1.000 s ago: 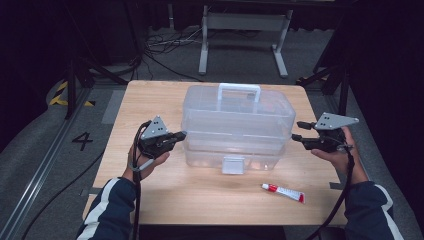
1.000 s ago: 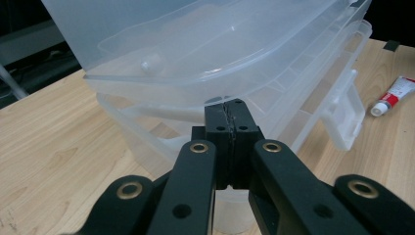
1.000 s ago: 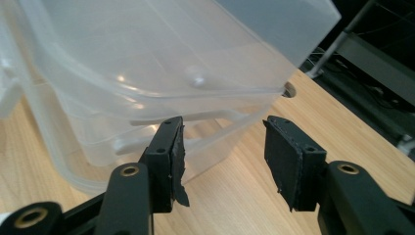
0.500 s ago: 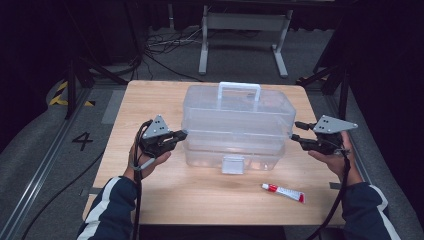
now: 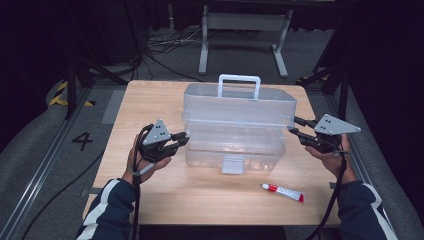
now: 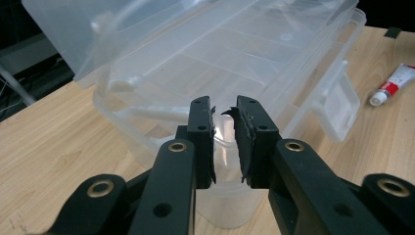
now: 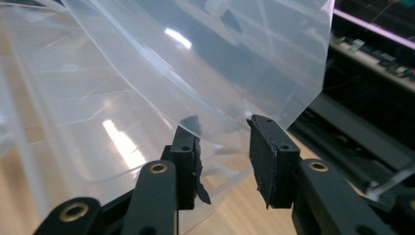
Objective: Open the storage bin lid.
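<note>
A clear plastic toolbox (image 5: 235, 147) stands mid-table, its lid (image 5: 240, 106) with a white handle (image 5: 239, 80) tilted up a little from the base. My left gripper (image 5: 184, 139) is at the box's left end; in the left gripper view (image 6: 226, 110) its jaws are pinched on the base's end rim (image 6: 222, 132). My right gripper (image 5: 293, 126) is at the box's right end. In the right gripper view (image 7: 222, 129) its jaws stand apart, with the raised lid's corner edge (image 7: 220, 125) just above and between them.
A white tube with a red cap end (image 5: 283, 192) lies on the wooden table (image 5: 150, 100) front right of the box, also seen as the tube (image 6: 394, 84) in the left gripper view. The box's front latch (image 5: 233, 165) hangs down. Dark floor, cables and a metal stand lie beyond the table.
The lid's front edge has risen a little off the base. My right gripper has shifted slightly up and inward at the lid's corner. The left gripper has stayed put.
</note>
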A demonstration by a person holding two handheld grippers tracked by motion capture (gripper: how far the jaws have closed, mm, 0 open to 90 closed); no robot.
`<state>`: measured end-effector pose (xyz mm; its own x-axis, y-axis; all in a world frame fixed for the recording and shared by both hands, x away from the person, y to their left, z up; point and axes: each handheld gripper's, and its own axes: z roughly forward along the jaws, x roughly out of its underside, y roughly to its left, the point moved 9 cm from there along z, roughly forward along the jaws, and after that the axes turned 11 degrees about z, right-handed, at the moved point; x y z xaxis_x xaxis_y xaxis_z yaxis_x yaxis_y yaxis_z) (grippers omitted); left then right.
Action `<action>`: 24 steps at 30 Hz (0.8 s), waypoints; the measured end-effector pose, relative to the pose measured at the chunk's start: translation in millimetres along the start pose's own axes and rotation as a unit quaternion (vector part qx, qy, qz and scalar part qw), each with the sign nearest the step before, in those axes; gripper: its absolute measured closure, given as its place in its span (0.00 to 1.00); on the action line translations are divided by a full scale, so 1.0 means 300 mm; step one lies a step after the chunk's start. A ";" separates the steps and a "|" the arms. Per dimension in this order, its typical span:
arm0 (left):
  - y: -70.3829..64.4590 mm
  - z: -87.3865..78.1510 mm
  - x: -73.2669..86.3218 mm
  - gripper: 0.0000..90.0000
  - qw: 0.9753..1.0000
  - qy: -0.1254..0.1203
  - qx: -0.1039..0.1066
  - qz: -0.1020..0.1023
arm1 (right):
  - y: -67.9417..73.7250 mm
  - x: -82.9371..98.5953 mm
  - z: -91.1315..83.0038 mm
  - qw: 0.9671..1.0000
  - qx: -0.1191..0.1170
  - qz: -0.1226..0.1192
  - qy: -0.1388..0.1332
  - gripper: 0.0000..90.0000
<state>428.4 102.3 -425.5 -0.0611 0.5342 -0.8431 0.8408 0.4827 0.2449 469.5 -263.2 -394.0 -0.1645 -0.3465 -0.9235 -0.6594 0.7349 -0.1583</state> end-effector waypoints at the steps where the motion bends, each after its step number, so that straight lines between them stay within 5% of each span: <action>1: -0.005 0.001 0.003 0.86 1.000 0.002 0.002 0.002 | -0.002 -0.004 0.001 1.000 0.004 -0.001 -0.004 0.74; 14: -0.052 0.022 0.035 0.79 0.999 0.020 0.029 0.021 | -0.011 -0.037 -0.002 0.998 0.054 0.003 -0.036 0.83; 24: -0.077 0.049 0.034 0.74 0.998 0.025 0.042 0.032 | -0.013 -0.060 0.001 0.992 0.112 -0.006 -0.049 0.88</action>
<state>416.2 86.5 -446.8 -0.0297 0.5969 -0.8018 0.8857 0.3875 0.2556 475.2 -259.6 -377.0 -0.0786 -0.3067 -0.9486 -0.4795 0.8458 -0.2338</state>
